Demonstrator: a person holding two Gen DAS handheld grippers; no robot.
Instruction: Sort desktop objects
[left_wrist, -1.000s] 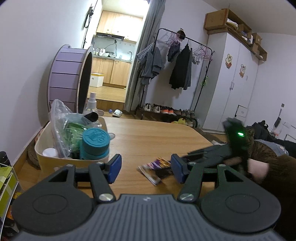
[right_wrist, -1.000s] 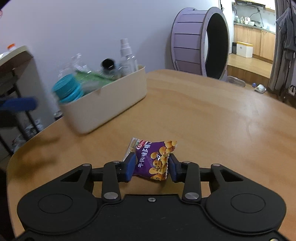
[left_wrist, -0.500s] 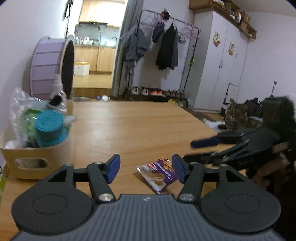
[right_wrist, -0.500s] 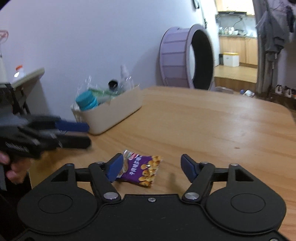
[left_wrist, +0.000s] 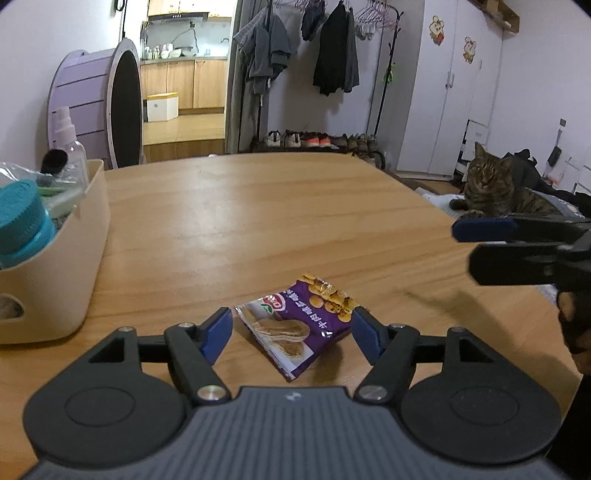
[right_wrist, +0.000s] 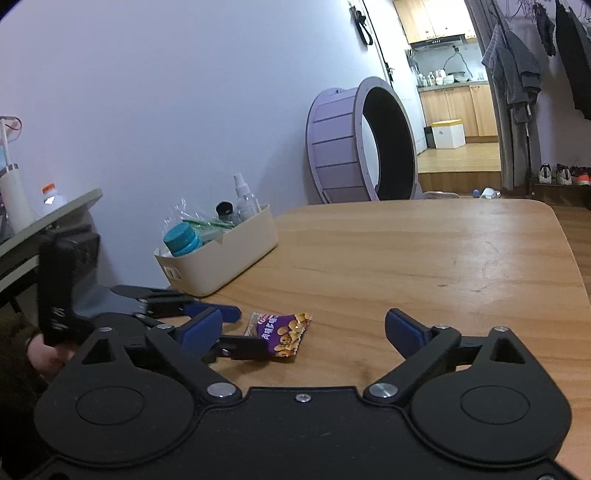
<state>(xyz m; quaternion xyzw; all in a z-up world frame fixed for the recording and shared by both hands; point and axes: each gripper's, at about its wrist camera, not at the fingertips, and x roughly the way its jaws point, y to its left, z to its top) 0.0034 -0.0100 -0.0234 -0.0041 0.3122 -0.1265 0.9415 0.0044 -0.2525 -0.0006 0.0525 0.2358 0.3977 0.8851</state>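
Snack packet (left_wrist: 303, 323) lies flat on worktop (left_wrist: 295, 206) between pads of left hand-held gripper (left_wrist: 291, 330), jaws opening w/o touching it – right hand-held gripper (right_wrist: 303, 330) also opening, empty – packet looks light, crinkly, slippery, so pinch across the puffed middle.

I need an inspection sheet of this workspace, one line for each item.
Surface: wooden table, mostly bare.
Job's things: purple snack packet lying flat; cream bin at the table's edge, holding a teal-capped bottle and a spray bottle.
Clutter: nothing seen.
Grippers: left hand-held gripper opening, packet between its pads, no contact visible; right hand-held gripper opening, nothing between its pads.
Cables: nothing seen.
Surroundings: cat, purple wheel, clothes rack.
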